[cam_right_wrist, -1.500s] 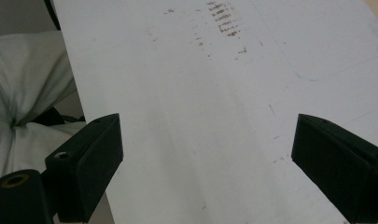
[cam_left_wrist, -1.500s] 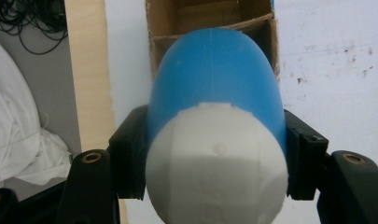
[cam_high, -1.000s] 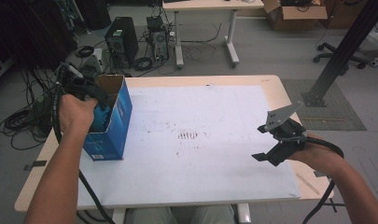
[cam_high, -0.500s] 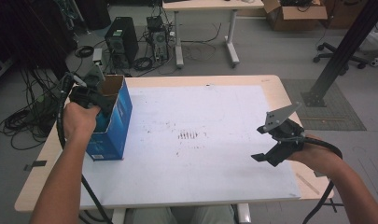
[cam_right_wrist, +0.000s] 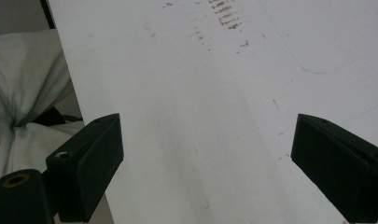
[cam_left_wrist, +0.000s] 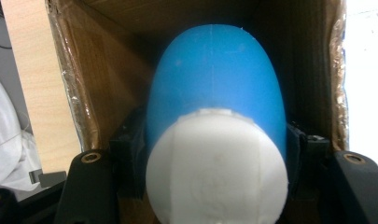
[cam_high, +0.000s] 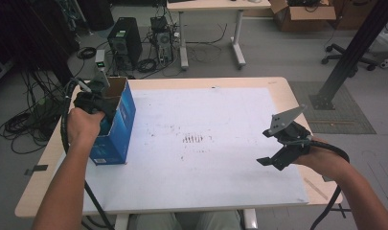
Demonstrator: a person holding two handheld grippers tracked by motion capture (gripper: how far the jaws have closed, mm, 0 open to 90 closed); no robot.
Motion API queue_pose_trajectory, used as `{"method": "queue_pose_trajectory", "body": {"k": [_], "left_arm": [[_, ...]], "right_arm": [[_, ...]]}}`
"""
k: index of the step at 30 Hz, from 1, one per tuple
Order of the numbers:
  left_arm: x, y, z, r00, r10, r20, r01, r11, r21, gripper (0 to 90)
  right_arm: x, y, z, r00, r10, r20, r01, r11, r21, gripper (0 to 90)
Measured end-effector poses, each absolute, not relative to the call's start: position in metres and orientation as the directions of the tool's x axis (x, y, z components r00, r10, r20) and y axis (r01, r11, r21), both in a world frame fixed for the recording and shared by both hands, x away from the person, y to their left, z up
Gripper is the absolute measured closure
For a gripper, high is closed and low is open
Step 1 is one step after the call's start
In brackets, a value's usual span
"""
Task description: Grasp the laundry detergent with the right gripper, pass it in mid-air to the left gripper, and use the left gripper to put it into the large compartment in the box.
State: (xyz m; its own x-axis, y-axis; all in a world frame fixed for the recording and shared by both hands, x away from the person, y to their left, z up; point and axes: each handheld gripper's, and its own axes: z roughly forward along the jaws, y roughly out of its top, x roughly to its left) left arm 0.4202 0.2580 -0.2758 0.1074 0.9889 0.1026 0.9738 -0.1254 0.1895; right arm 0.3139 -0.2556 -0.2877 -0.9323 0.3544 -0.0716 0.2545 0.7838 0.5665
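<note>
Field notes, left side first. My left gripper (cam_high: 97,103) was down in the mouth of the tall blue cardboard box with a brown open top (cam_high: 116,125), which stood at the left edge of the table. Against the frame a second earlier the hand sat lower, sunk deeper into the box, and most of that drop came early in the second. Along the jaws I saw them clamped on a smooth blue plastic bottle with a white round cap (cam_left_wrist: 215,140), one pad on each flank just behind the cap, brown cardboard walls close around it on both sides and beyond its far end. The bottle lay straight ahead of the jaws, cap toward the camera, body pointing down into the box. I judged that the lowering was nearly done and the bottle was about to be set on the box floor; whether it already touched bottom I could not tell, since the far end was in shadow.

Moving right, the white sheet covering the pale wooden table (cam_high: 215,163) was bare apart from small dark smudges (cam_high: 195,139) near its middle.

At the far right my right gripper (cam_high: 274,147) hovered low over the sheet, jaws standing wide apart with nothing between them. It had not shifted from its earlier place. I took it as idle, waiting while the left finished the drop.
</note>
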Motion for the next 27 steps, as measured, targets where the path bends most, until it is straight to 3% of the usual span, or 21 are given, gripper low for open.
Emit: {"method": "queue_pose_trajectory", "body": {"k": [27], "left_arm": [[0.419, 0.264, -0.261, 0.114, 0.99, 0.083, 0.97, -0.129, 0.207, 20.6]], "right_arm": [[0.311, -0.249, -0.288, -0.937, 0.343, -0.072, 0.247, 0.792, 0.559, 8.7]]}}
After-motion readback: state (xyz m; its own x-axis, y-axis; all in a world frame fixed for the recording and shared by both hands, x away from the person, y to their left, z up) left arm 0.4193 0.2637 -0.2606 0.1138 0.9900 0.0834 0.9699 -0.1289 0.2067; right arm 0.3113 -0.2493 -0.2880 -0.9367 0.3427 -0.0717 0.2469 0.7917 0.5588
